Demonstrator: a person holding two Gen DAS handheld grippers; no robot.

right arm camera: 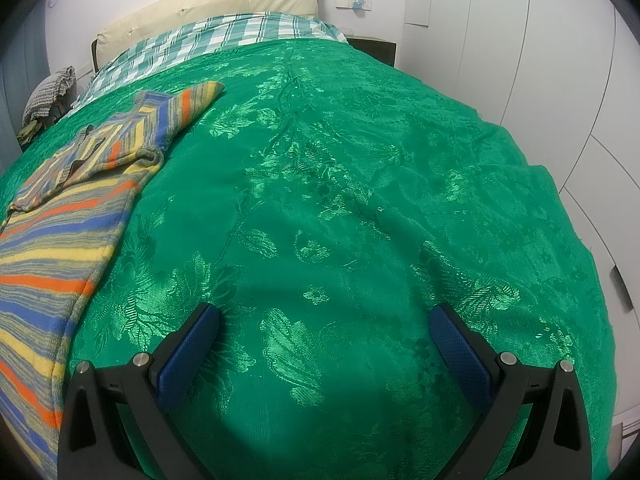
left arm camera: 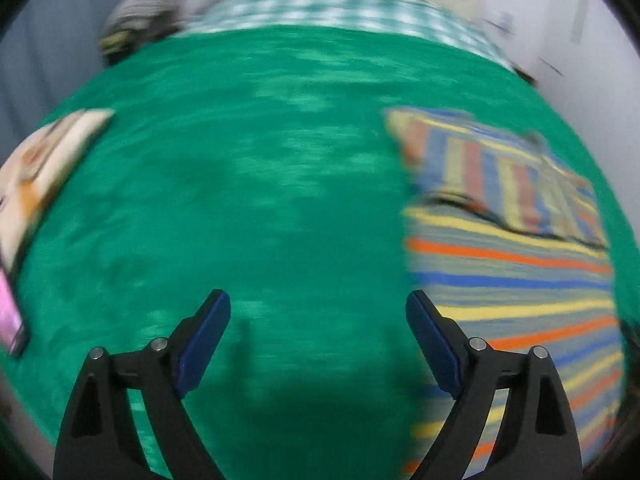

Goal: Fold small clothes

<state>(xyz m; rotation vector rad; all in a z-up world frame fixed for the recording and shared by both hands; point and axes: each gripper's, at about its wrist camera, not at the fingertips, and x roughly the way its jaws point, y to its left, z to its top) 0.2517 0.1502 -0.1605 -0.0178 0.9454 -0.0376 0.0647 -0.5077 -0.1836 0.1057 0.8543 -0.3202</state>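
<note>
A small striped knit sweater in yellow, orange, blue and grey lies flat on the green bedspread, at the right of the left wrist view and at the left of the right wrist view. One sleeve is folded across its upper part. My left gripper is open and empty, just left of the sweater's edge. My right gripper is open and empty over bare bedspread, to the right of the sweater. The left wrist view is blurred.
A folded cream garment with orange print lies at the bed's left edge, with a pink object below it. A checked teal sheet and cream headboard are at the far end. A grey checked cloth sits beside the bed. White wardrobe doors stand on the right.
</note>
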